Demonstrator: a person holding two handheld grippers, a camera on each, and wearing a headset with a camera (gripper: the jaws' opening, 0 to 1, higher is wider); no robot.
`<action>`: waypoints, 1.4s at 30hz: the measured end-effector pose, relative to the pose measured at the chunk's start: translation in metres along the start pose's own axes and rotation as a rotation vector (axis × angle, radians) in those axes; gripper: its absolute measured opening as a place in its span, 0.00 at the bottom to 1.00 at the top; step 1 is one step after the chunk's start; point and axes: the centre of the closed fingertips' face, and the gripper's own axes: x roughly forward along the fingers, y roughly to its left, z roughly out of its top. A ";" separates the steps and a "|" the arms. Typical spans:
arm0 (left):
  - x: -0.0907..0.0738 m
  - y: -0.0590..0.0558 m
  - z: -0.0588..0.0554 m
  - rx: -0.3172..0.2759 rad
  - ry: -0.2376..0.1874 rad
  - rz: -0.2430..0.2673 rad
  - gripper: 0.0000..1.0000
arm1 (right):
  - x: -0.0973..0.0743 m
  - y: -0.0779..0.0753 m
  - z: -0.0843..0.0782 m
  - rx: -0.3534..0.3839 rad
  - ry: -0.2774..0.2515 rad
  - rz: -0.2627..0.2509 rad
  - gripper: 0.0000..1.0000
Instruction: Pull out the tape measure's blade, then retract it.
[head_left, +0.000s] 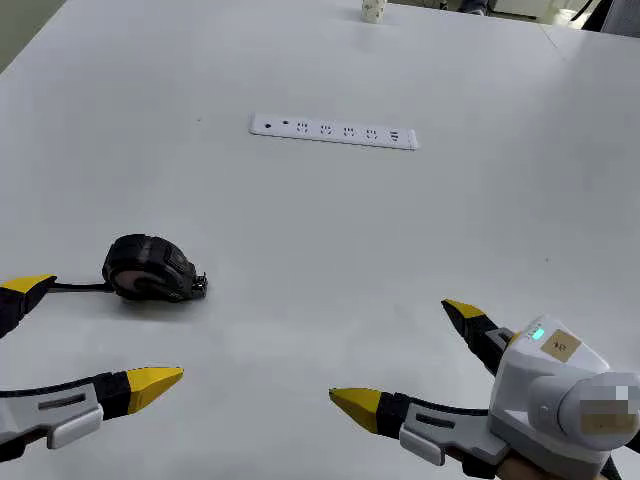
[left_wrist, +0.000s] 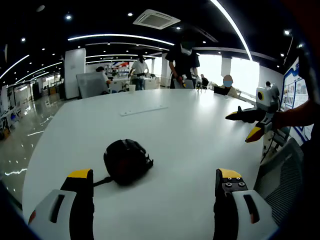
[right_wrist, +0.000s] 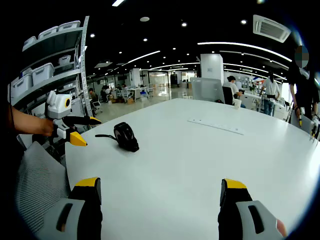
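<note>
A black tape measure (head_left: 150, 268) lies on the white table (head_left: 330, 230), its short black strap trailing left; its blade is wound in. It also sits just ahead of my left jaws as the tape measure (left_wrist: 126, 161), and far left as the tape measure (right_wrist: 125, 136). My left gripper (head_left: 95, 332) is open at the lower left, its yellow tips either side of the strap end, a little short of the case. My right gripper (head_left: 410, 355) is open at the lower right, well apart from the tape measure, holding nothing.
A white power strip (head_left: 333, 131) lies flat across the middle of the table. A small white cup (head_left: 373, 10) stands at the far edge. People stand beyond the far end of the table (left_wrist: 182, 62). Shelving with bins (right_wrist: 47, 65) rises to the side.
</note>
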 end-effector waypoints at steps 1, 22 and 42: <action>0.000 0.000 0.000 0.000 0.000 -0.001 0.99 | 0.000 0.000 -0.001 0.001 0.003 0.001 0.99; -0.001 0.000 -0.001 0.014 0.006 -0.008 0.99 | 0.001 0.000 -0.002 -0.015 0.016 0.005 0.99; 0.008 0.005 0.001 0.024 0.005 -0.020 0.99 | 0.009 -0.009 0.003 -0.034 0.009 0.015 0.99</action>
